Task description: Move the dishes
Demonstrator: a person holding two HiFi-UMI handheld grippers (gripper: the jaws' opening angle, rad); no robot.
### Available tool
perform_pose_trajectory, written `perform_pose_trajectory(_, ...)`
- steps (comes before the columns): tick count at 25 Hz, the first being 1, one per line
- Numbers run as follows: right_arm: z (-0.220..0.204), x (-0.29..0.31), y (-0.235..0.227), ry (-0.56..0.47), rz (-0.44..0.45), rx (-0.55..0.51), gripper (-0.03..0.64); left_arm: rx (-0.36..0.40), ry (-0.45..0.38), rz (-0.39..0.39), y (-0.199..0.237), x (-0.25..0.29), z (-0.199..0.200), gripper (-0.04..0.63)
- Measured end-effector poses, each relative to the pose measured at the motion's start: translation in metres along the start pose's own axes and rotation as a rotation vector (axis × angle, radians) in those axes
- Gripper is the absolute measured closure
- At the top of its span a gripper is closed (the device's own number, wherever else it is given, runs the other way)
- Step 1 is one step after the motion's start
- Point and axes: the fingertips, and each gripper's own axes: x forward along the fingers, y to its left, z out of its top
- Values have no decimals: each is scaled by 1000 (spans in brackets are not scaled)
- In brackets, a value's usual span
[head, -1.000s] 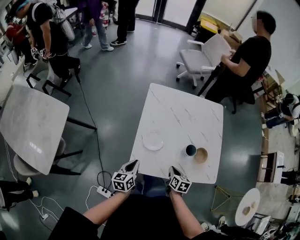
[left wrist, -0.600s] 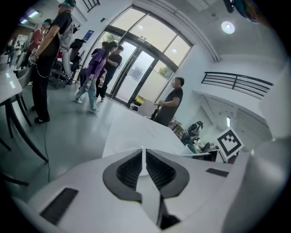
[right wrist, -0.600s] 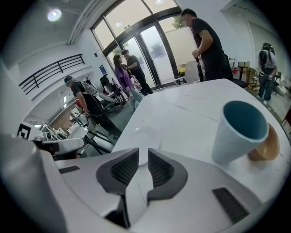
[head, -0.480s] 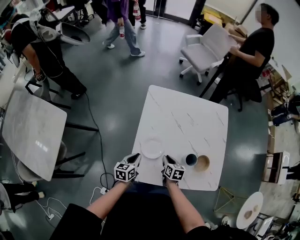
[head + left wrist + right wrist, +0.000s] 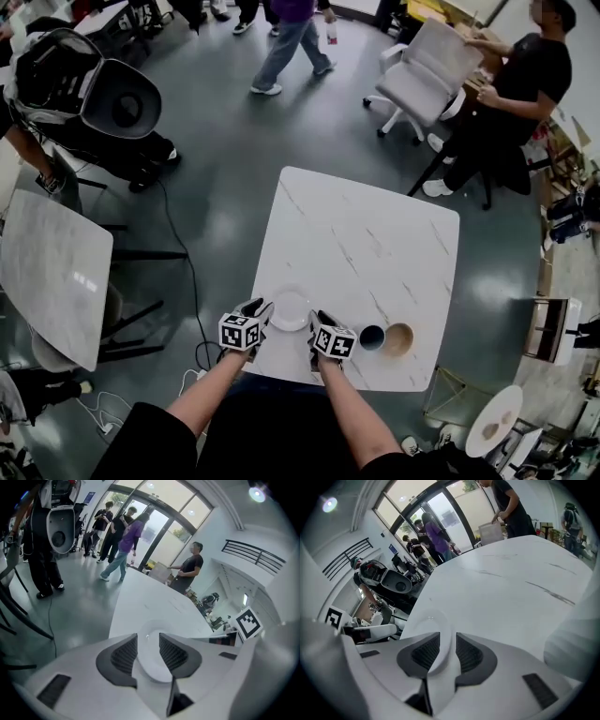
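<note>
At the near edge of a white marble table (image 5: 366, 234), the left gripper (image 5: 260, 307) has just opened its jaws wide, and they straddle the left rim of a white plate (image 5: 291, 309) without clamping it. The right gripper (image 5: 317, 319) has just opened narrowly, with the plate's right rim in the gap. Further right stand a dark blue cup (image 5: 372, 337) and, just beside it, a tan bowl (image 5: 398, 339).

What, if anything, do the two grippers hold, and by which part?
Nothing is gripped yet. The jaws of the left gripper and the right gripper have just been opening; each pair straddles the rim of the plate, on opposite sides.
</note>
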Motion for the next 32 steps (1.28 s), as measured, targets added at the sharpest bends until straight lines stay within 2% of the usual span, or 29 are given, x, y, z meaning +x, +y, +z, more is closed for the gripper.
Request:
perform_pose_trajectory(5,3,13,0,38,16,14,489,-62,93,17,8,16,-12,451)
perform_pose_trajectory(8,4,17,0,48,35,21,485,-139,99,25,8,20,-14,449)
perform_pose_trajectory(10,5,17,0,49,43,22,486,-162,99,31,8,23,-14,449)
perform_pose_trajectory(17,-2,20,9,78,103,60,505,-139,116,45,12,24,-15,451)
perform_pose_trajectory(20,-3,20,4,75,104,80,551,-148,130,31,11,24,-17,456)
perform_pose_trajectory(23,-1,18,7,74,97,60,552,-152,138,40,12,19,-20,474)
perform_pose_trajectory(27,0,12,16,67,89,24,555,-109,134,59,11,8,-22,489)
perform_pose_trajectory(32,-9,-3,26,61,87,17,554,-101,128,50,5,-11,-26,505)
